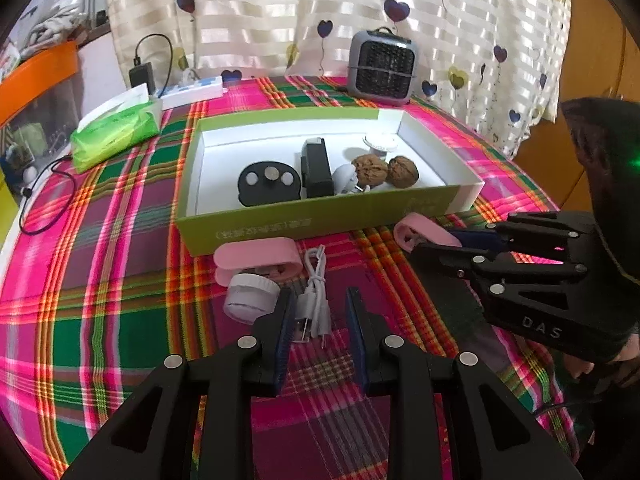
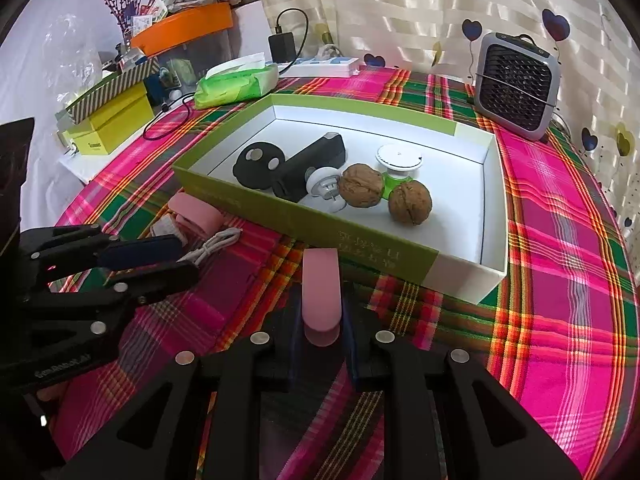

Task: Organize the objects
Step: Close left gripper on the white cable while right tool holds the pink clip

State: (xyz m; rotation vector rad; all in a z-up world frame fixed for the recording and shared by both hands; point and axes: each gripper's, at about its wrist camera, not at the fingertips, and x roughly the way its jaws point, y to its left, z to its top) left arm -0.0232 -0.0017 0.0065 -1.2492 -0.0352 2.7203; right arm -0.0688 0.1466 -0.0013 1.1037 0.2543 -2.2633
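Right tongs (image 2: 321, 344) grip pink clip (image 2: 321, 288) (box wall (image 2: 304, 220) ahead).

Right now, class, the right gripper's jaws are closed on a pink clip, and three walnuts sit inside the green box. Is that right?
Not quite. The green box holds two walnuts, not three; the right wrist view shows both. The rest stands: the right gripper has its jaws closed on the pink clip.

A home room. The tabletop (image 1: 120, 320) wears a plaid cloth, backed by a heart-print curtain (image 1: 320, 8). A tissue pack (image 1: 116, 132), small heater (image 1: 382, 66) and charger (image 1: 142, 76) stand on it.
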